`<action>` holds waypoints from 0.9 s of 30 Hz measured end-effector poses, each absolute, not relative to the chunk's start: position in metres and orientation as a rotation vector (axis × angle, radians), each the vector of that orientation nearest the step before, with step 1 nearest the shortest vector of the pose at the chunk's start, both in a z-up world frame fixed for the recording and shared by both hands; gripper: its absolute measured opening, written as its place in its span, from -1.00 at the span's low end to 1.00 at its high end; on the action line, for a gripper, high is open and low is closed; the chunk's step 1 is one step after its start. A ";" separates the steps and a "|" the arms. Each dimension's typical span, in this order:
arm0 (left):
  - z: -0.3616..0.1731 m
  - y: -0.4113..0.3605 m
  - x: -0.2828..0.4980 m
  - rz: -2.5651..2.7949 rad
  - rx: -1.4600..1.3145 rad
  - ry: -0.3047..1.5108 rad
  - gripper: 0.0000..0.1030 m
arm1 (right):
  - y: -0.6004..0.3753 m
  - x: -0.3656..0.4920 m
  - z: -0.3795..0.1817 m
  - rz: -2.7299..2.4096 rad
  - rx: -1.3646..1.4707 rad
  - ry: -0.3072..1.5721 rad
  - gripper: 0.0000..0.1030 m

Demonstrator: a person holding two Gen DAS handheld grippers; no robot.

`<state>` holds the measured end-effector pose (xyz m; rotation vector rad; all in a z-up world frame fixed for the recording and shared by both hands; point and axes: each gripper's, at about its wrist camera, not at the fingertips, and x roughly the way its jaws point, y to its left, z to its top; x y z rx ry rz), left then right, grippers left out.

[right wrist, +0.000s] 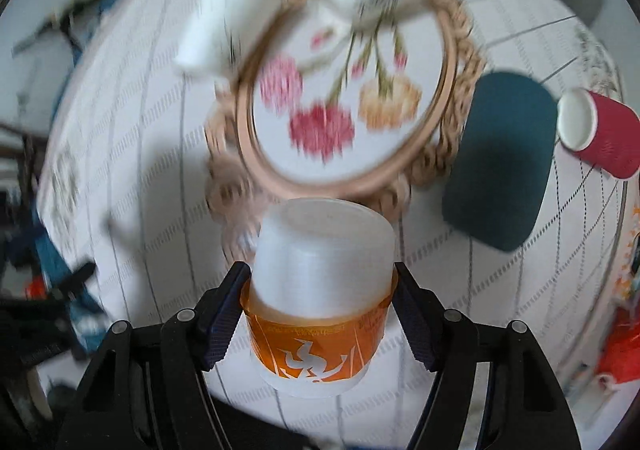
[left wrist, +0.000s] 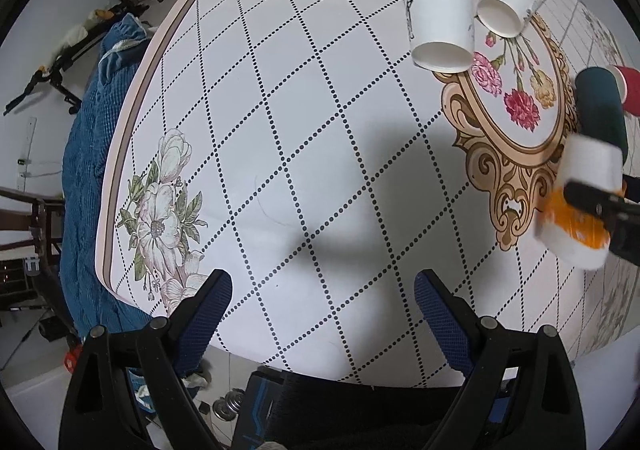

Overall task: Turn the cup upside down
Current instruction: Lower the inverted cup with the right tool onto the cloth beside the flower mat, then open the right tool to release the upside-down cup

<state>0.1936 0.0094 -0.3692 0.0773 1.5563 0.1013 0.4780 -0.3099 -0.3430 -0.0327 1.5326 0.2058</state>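
Observation:
My right gripper is shut on a translucent white cup with an orange band, held above the table, its closed base pointing away from the camera. The same cup shows at the right edge of the left wrist view, tilted, with the right gripper's black jaws on it. My left gripper is open and empty above the near table edge. Two white paper cups stand upside down at the far side. A dark teal cup and a red cup lie on their sides.
The table has a white cloth with a dotted diamond grid and an oval floral medallion. A blue cloth-covered chair stands beyond the left table edge. Clutter lies on the floor below the near edge.

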 end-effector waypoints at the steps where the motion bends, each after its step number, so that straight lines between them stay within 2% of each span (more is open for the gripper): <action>1: -0.370 0.009 0.195 0.108 0.076 1.560 0.81 | -0.312 0.479 -0.339 0.199 0.001 1.470 0.41; 5: -0.372 0.009 0.198 0.129 0.080 1.569 0.81 | -0.301 0.459 -0.328 0.187 0.050 1.285 0.41; 10: -0.372 0.007 0.199 0.147 0.078 1.573 0.81 | -0.281 0.442 -0.328 0.193 -0.015 1.156 0.41; 27: -0.357 -0.013 0.190 0.141 0.089 1.535 0.81 | -0.279 0.399 -0.335 0.229 -0.047 1.173 0.43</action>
